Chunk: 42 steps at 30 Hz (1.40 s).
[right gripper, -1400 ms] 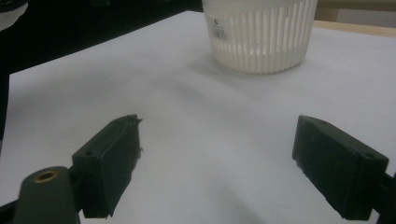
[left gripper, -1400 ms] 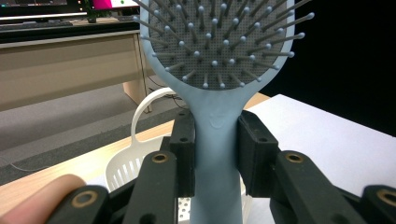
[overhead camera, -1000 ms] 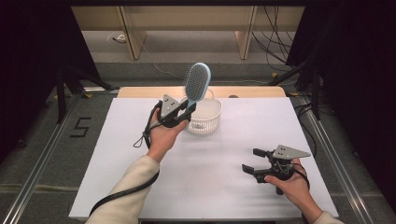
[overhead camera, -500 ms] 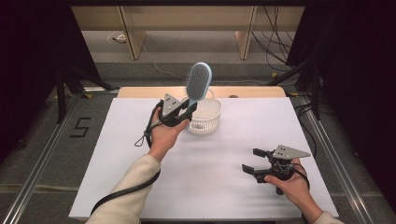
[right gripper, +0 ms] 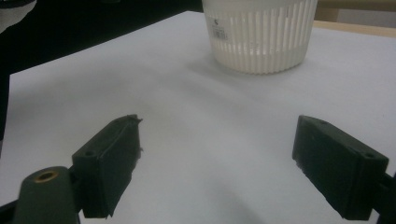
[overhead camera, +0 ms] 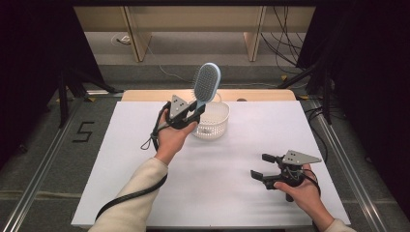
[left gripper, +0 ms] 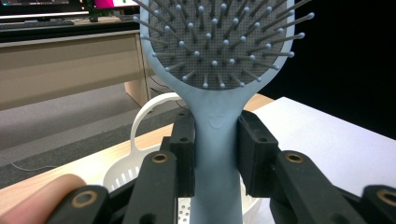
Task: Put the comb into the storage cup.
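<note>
Right claw: nearest the person, resting low over the white table at its near right; jaws stand wide apart with nothing between them, bare surface showing past them in the right gripper view.
Left claw: farther out, raised above the table beside the basket; jaws clamped on the hairbrush handle, one pad pressed to each side of it in the left gripper view.
Hairbrush: held upright in the left claw, head up, above the near-left rim of the basket and clear of the table.
Hairbrush looks: pale blue plastic, oval head with a dark grey cushion and ball-tipped pins, a narrow neck widening into a smooth handle; a small moulded mark sits on the neck.
Basket: white, round, slotted walls, a loop handle at the rim, a small label on its side; standing toward the far middle of the table.
Progress: brush is picked up and gripped, judged done; what seems left is lowering it into the basket and letting go.
</note>
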Available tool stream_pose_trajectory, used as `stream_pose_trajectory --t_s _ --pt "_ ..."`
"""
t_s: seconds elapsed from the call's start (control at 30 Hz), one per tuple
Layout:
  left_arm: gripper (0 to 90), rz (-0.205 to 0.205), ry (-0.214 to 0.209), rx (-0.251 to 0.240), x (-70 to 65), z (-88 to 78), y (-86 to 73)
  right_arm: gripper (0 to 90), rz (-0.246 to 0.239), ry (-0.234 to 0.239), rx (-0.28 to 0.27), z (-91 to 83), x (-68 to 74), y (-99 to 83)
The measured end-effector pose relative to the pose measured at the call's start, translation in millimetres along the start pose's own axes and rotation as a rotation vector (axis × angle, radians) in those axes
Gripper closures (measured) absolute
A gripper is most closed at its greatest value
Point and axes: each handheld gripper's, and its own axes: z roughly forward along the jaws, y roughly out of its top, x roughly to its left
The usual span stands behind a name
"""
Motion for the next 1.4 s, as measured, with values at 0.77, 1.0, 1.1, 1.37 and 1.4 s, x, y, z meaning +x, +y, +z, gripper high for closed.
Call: stream_pose_trajectory --t_s 0.77,1.0,1.1,1.37,1.4 --pt "69.5 0.002 -0.001 0.002 -0.5 5.2 3.1 16.2 0.0 0.002 -0.002 0.1 0.1 0.1" --pt "69.5 -0.003 -0.002 0.003 -0.9 7.6 3.5 16.2 0.002 0.001 -0.003 0.0 0.0 0.2" --pt "69.5 -0.001 -0.002 0.003 -1.1 8.6 3.6 16.2 0.001 0.002 -0.003 -0.1 0.1 0.2" --pt "69.5 -0.003 0.002 -0.001 -0.2 9.9 6.6 16.2 0.0 0.003 -0.004 -0.2 -0.1 0.3" --pt "69.5 -0.004 0.004 -0.002 0.0 10.1 6.9 16.2 -0.001 0.003 -0.003 -0.1 0.0 0.3"
